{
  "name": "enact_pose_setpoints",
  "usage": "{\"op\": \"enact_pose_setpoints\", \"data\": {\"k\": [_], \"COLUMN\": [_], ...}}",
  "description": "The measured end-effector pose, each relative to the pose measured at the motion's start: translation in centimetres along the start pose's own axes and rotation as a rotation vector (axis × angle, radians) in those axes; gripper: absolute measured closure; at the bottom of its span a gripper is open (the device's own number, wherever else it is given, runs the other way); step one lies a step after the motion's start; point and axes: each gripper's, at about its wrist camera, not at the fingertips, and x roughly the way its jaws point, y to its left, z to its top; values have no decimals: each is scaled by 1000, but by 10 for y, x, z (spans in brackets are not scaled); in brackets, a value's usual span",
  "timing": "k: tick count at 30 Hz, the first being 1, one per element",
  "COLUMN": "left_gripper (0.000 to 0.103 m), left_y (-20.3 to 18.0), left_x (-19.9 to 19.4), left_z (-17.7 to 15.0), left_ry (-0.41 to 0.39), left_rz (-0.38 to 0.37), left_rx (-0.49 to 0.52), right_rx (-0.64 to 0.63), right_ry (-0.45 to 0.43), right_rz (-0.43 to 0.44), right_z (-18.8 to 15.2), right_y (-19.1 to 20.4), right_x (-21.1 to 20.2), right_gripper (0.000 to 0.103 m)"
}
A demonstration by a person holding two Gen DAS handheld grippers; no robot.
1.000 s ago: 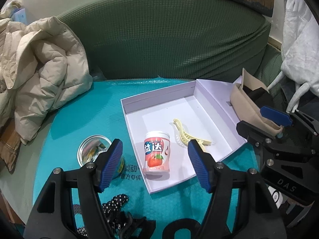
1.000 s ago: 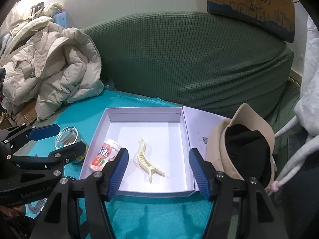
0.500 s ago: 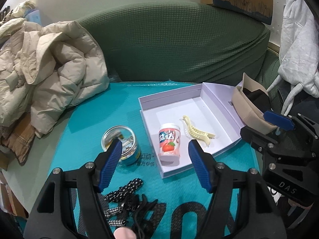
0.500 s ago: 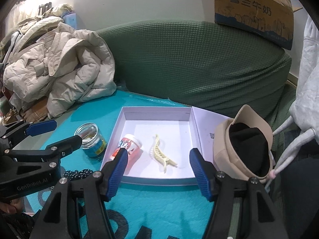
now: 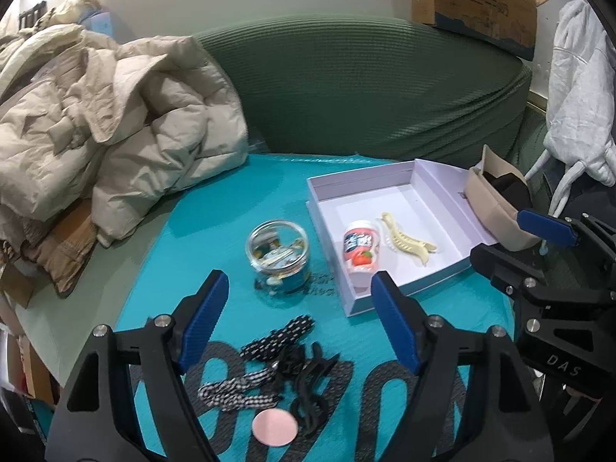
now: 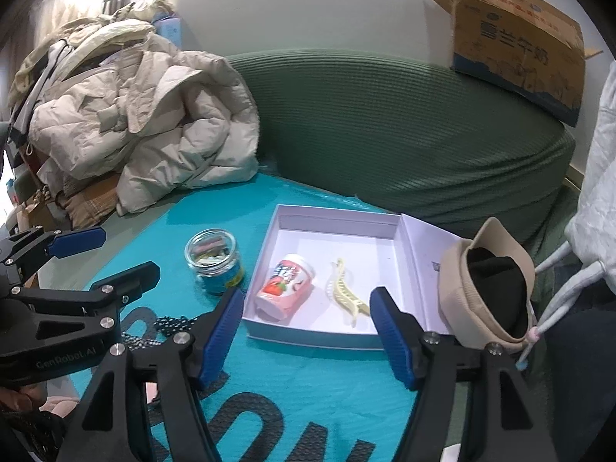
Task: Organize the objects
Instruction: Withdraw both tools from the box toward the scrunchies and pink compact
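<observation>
Both grippers, left (image 5: 298, 308) and right (image 6: 307, 325), are spread wide and empty above the teal table (image 5: 215, 231). The rectangular white box (image 6: 335, 223) holds a cylindrical pink bottle (image 6: 285, 287) and a curved cream clip (image 6: 344, 292); a round glass jar (image 5: 278, 256) stands beside it.

Green ribbed sofa (image 5: 369, 88) behind teal table (image 5: 215, 231); pale wall (image 6: 308, 7); cardboard box (image 6: 516, 42) atop sofa
</observation>
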Motion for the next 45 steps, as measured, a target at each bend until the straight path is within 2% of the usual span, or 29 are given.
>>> {"op": "enact_pose_setpoints", "data": {"k": [20,27,45], "left_gripper": [26,26,26], "left_y": [70,83,99], "left_x": [-12,-5,16], "left_z": [-46,-68,-115], "left_ry": [43,75,150], "left_rz": [98,109,112], "left_rx": [-127,-165,-214], "right_rx": [-105,-145,-189], "right_ry": [28,42,119], "right_rz": [121,151,213], "right_z": [-12,-23,-66], "right_y": [77,97,120], "right_x": [12,21,50], "right_gripper": [32,32,32]}}
